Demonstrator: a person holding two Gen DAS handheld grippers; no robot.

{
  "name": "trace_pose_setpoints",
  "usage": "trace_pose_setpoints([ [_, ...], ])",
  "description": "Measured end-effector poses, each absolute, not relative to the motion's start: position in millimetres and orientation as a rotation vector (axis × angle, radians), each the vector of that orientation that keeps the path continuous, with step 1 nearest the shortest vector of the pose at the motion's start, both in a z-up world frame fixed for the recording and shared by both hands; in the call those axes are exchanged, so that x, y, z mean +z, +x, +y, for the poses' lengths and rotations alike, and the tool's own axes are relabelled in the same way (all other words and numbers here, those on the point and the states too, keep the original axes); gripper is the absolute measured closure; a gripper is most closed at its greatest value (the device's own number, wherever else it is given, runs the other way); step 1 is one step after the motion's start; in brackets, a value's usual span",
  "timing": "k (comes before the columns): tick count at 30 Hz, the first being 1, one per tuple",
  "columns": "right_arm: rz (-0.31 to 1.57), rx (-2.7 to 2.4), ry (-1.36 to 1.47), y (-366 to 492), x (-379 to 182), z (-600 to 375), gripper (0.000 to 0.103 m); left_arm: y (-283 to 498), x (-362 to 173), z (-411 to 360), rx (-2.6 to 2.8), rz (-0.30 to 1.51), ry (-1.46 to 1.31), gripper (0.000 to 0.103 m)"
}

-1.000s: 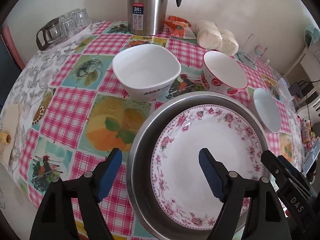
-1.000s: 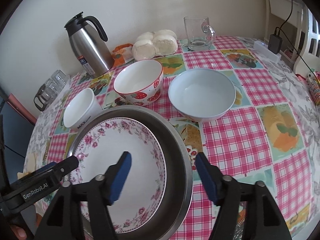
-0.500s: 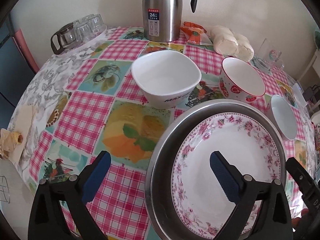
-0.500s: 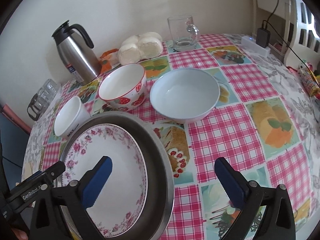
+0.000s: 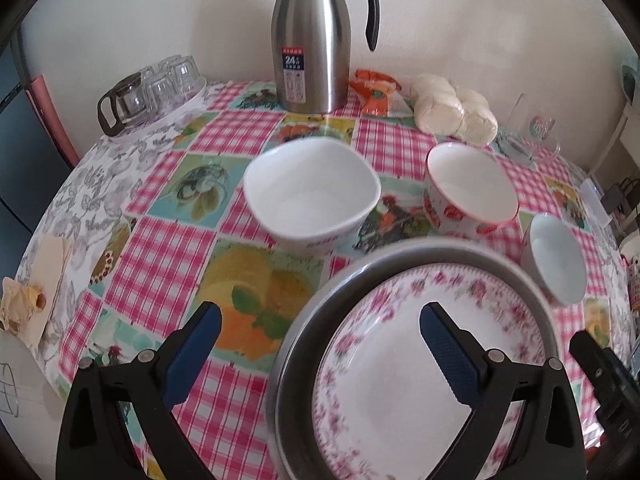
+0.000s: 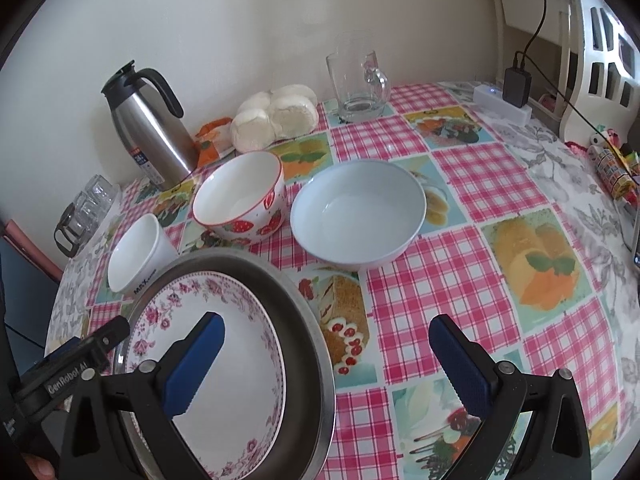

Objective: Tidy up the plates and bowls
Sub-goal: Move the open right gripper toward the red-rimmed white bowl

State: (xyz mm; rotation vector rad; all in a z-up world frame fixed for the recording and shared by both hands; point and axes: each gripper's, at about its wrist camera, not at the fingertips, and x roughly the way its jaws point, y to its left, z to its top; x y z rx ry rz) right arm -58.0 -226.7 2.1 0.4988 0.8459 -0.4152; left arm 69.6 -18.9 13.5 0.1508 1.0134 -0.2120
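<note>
Grippers both wide apart, jaws just finished opening, nothing pinched. Left gripper (image 5: 320, 340) straddles the left rim of the round stainless steel tray (image 5: 316, 308): 1 blue pad over the tablecloth, 1 over the plate, no contact visible. Right gripper (image 6: 326, 348) straddles the tray's right rim the same way, pads clear of it.

White plate w/ pink floral border (image 5: 404, 392) sits inside the steel tray, at near edge of the table w/ pink checked and fruit-print cloth (image 6: 440, 288).

Bowls behind the tray, 3 in a row, all upright and empty:
- white squarish bowl w/ printed lettering (image 5: 312, 196), left, just beside tray rim
- white round bowl w/ red strawberry print (image 6: 240, 196), middle
- plain pale blue-white round bowl (image 6: 358, 216), right, apart from the tray

Back of table near wall: stainless steel thermos jug w/ black handle (image 5: 312, 36), orange snack packet (image 5: 376, 92), bag of white buns (image 6: 276, 116), clear glass mug (image 6: 358, 82), cluster of small clear glasses (image 5: 160, 84) at far left.
</note>
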Motion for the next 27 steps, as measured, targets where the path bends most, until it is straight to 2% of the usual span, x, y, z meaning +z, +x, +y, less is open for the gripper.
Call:
trace_pose_setpoints([
  [16,0.836,-0.448,0.436,-23,3,-251,0.000,120,29,-62,-0.191,0.949,0.088,0.003],
  [27,0.849,-0.457,0.378,5,26,-274,0.000,149,50,-84,-0.370,0.928,-0.043,0.003],
])
